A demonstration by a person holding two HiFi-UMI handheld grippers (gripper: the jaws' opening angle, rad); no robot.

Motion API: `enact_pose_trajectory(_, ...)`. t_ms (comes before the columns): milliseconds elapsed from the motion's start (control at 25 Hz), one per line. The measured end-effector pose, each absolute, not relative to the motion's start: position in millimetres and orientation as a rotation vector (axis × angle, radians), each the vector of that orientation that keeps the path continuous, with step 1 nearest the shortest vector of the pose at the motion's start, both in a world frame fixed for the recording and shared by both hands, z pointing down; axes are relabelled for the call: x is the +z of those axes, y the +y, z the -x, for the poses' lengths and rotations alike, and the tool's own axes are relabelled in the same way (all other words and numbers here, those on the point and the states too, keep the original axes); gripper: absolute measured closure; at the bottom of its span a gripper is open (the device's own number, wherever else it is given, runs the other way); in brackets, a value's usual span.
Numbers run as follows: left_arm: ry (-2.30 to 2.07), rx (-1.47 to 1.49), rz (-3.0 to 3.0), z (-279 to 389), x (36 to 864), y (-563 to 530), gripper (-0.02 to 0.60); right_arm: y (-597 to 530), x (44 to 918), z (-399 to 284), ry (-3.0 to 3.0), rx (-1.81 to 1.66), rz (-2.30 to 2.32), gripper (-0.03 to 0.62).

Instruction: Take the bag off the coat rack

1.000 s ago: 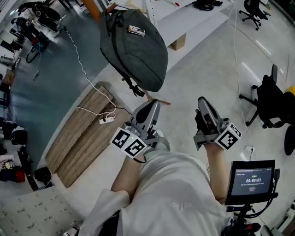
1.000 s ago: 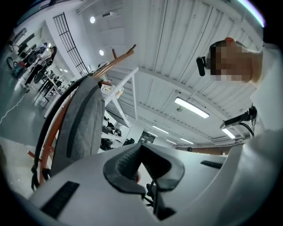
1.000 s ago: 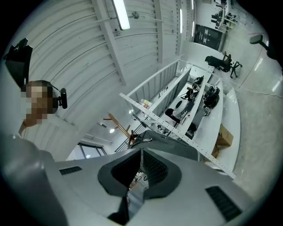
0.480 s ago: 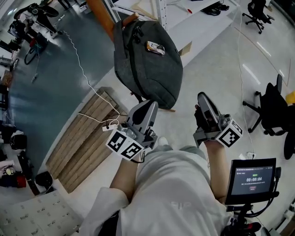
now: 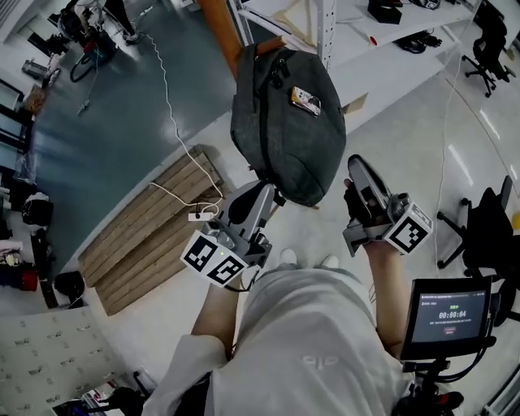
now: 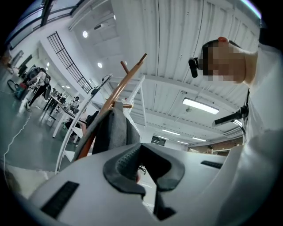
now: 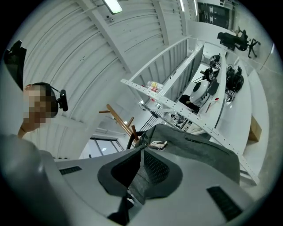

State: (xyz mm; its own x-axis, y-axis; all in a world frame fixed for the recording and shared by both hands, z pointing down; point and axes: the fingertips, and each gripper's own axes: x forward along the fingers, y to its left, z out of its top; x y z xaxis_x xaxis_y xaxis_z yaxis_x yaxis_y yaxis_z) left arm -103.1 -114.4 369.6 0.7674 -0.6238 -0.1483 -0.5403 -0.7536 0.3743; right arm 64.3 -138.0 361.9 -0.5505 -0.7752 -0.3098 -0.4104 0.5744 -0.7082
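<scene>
1. A slatted wooden panel [image 5: 146, 236] lies flat on the smooth pale floor, and a thin white cable [image 5: 175, 134] trails across its upper end.
2. The bag [image 5: 288, 122] is a rounded backpack of grey woven fabric. It hangs on the rack, above and between the two grippers.
3. The rack [image 5: 221, 20] is a slim, orange-brown wooden pole with short angled pegs; the bag's top sits against it.
4. The left gripper [image 5: 266, 188] is smooth grey plastic with ribbed dark rubber pads. It points up just beside the bag's bottom. Its jaws stand a little apart, with nothing between them.
5. The right gripper [image 5: 355, 162] is near the bag's lower right edge. Its jaws are also slightly apart and hold nothing; grey fabric shows beyond the gap.
6. A small rectangular tag [image 5: 305, 99] lies on the bag's front.
</scene>
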Motion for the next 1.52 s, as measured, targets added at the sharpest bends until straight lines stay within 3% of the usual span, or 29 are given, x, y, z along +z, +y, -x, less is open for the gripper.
enact_pose_trajectory(440, -1.164, -0.348, -2.699, 163, 300, -175, 0.572, -201, 290, -11, 2.365, -0.851, 0.759, 0.582)
enact_pose_trajectory(600, -1.257, -0.278, -2.777, 171, 262, -205, 0.506, -213, 253, 21, 2.457, -0.870, 0.674, 0.580)
enact_pose_trajectory(1120, -1.154, 0.018, -2.908, 129, 196, -307, 0.379, -249, 237, 71, 2.583, -1.124, 0.623, 0.554)
enact_pose_trajectory(1520, -1.035, 0.060, -2.938, 100, 192, -338, 0.377, -262, 247, 69, 2.550, -1.211, 0.717, 0.554)
